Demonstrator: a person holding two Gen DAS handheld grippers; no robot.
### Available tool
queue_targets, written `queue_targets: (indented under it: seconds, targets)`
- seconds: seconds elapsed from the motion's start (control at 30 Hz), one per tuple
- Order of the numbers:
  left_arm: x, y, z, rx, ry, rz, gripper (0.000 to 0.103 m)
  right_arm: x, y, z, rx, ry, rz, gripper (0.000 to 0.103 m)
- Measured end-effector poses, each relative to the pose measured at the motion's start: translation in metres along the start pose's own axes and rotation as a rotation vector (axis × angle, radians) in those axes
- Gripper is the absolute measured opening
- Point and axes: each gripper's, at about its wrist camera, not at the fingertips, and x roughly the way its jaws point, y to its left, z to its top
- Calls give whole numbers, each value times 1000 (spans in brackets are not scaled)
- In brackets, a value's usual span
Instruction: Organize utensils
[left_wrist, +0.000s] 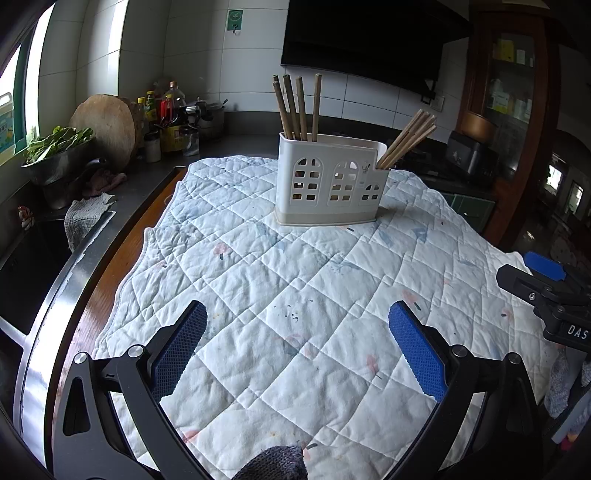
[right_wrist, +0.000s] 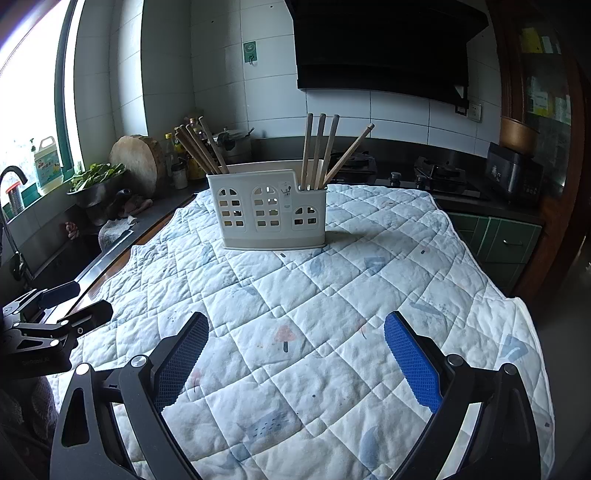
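Chopsticks (left_wrist: 297, 107) stand in two bunches at either end of the white holder (left_wrist: 330, 184) on the quilted worktop (left_wrist: 280, 295) — light, stiff, smooth sticks, best pinched near their exposed tops. Left gripper (left_wrist: 297, 325) and right gripper (right_wrist: 295, 334): jaws spread, empty.

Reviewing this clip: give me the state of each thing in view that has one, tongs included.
Left tongs: open, empty.
Right tongs: open, empty.
Utensil holder: upright on the quilted cloth.
Chopsticks, taller end: standing in the holder.
Chopsticks, lower end: standing in the holder, leaning outward.
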Motion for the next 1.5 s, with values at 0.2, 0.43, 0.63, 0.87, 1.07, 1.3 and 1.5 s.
queue_targets:
  seconds: [0.2, 0.43, 0.63, 0.87, 1.07, 1.3, 1.5]
  targets:
    - [1, 0, -1, 0, 3, 0, 98, 1, 1, 0, -2, 1, -1, 93]
    - [2, 0, -3, 1, 5, -3, 98, 1, 0, -1, -1, 3, 0, 93]
    - [3, -1, -3, 3, 8, -3, 98, 1, 0, -1, -2, 2, -1, 93]
    - [3, -2, -3, 8, 6, -3, 98, 2, 0, -1, -3, 3, 0, 93]
    - [3, -2, -3, 7, 8, -6, 98, 2, 0, -3, -4, 3, 1, 93]
    - [3, -3, -3, 9, 8, -4, 98, 2, 1, -3, -3, 2, 4, 93]
    - [3, -3, -3, 10, 9, -8, 98, 2, 1, -2, -2, 3, 5, 93]
